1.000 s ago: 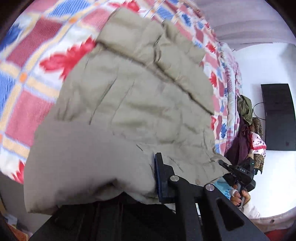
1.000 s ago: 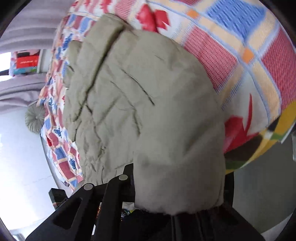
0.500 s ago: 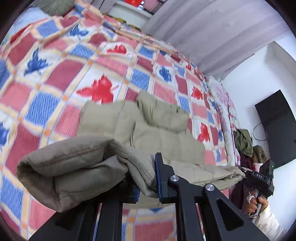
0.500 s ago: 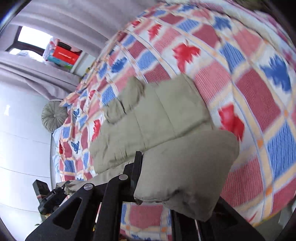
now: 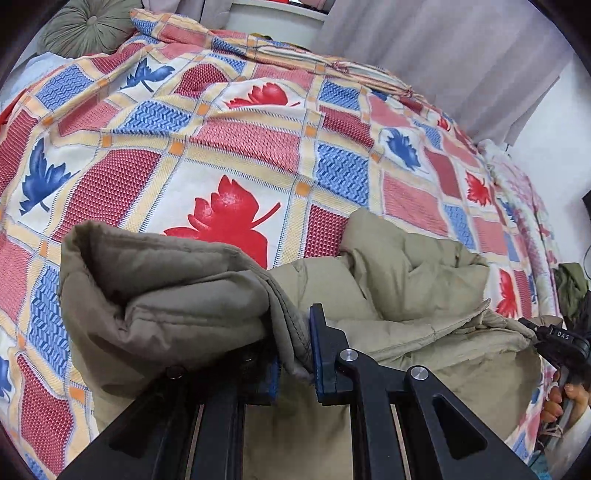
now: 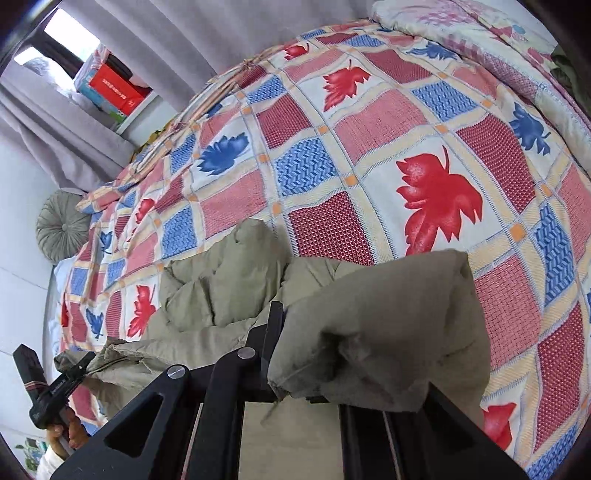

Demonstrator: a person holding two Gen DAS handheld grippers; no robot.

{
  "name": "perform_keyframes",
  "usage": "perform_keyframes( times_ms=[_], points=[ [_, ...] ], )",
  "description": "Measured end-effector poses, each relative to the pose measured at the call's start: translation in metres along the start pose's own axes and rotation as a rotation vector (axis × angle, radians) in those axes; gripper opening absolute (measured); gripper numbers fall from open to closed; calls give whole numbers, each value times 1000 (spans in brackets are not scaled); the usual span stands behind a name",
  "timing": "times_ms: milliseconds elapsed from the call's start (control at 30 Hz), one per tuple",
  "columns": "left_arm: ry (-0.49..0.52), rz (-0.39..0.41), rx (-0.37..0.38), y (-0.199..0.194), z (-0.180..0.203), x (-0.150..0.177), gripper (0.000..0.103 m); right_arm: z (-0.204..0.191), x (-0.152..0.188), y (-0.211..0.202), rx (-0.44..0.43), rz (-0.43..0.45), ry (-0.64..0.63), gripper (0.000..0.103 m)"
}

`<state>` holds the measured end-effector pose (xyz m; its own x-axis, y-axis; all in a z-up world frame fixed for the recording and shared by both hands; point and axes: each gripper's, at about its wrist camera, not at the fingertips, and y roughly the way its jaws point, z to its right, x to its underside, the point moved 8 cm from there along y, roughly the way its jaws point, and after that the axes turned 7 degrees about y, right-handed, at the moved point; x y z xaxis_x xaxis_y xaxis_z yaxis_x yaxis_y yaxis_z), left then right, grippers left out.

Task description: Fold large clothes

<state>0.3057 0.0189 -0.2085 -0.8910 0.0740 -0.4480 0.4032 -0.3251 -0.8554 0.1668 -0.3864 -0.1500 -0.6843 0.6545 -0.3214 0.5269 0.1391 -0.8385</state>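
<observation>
A large khaki padded jacket (image 5: 406,280) lies on the bed, its near edge lifted off the bedspread. My left gripper (image 5: 295,343) is shut on one corner of that edge, and the fabric bunches to the left of the fingers. My right gripper (image 6: 314,354) is shut on the other corner (image 6: 388,325), which drapes over and hides the right finger. The rest of the jacket (image 6: 221,288) sags between the two grippers. Each gripper shows at the far edge of the other's view, the right one (image 5: 557,339) and the left one (image 6: 59,387).
The bed carries a checked bedspread (image 5: 229,147) with red and blue leaves. A round green cushion (image 5: 85,26) lies at its head. Grey curtains (image 5: 443,48) hang behind, with boxes (image 6: 110,92) on a sill. Dark clothes (image 5: 570,288) hang at the bed's far side.
Both grippers have lifted the jacket's near edge up and carried it forward over the bed. The views swung from looking down on the flat jacket to looking across the bedspread.
</observation>
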Motion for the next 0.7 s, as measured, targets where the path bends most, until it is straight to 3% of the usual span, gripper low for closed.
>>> perform_keyframes(
  times_ms=[200,300,367,400,433,500,533,567,600,667,700],
  points=[
    [21,-12,-55,42,-5,0,16,25,-2,64,49,-17,48,10],
    [6,-20,-54,40,-6,0,16,28,-3,81,57,-15,46,10],
    [7,-4,-31,27,-4,-1,23,27,-3,83,59,-11,56,11],
    [7,7,-11,19,-3,-2,37,26,-3,82,60,-12,62,13],
    [6,20,-2,9,-2,-1,67,25,-3,79,60,-13,65,15],
    [5,73,-37,-13,-6,-3,103,21,-4,69,44,-12,62,24],
    [15,113,-58,-26,-7,-5,103,19,-4,62,31,-8,58,37],
    [26,115,-54,-32,-6,-7,103,16,-5,53,23,-1,51,47],
    [27,114,-52,-36,-6,-7,103,14,-5,45,19,11,45,63],
    [35,100,-46,-34,-6,-8,94,9,-4,29,9,35,26,67],
    [52,78,-47,-28,-4,-6,77,6,-2,23,10,39,7,67]
  ],
)
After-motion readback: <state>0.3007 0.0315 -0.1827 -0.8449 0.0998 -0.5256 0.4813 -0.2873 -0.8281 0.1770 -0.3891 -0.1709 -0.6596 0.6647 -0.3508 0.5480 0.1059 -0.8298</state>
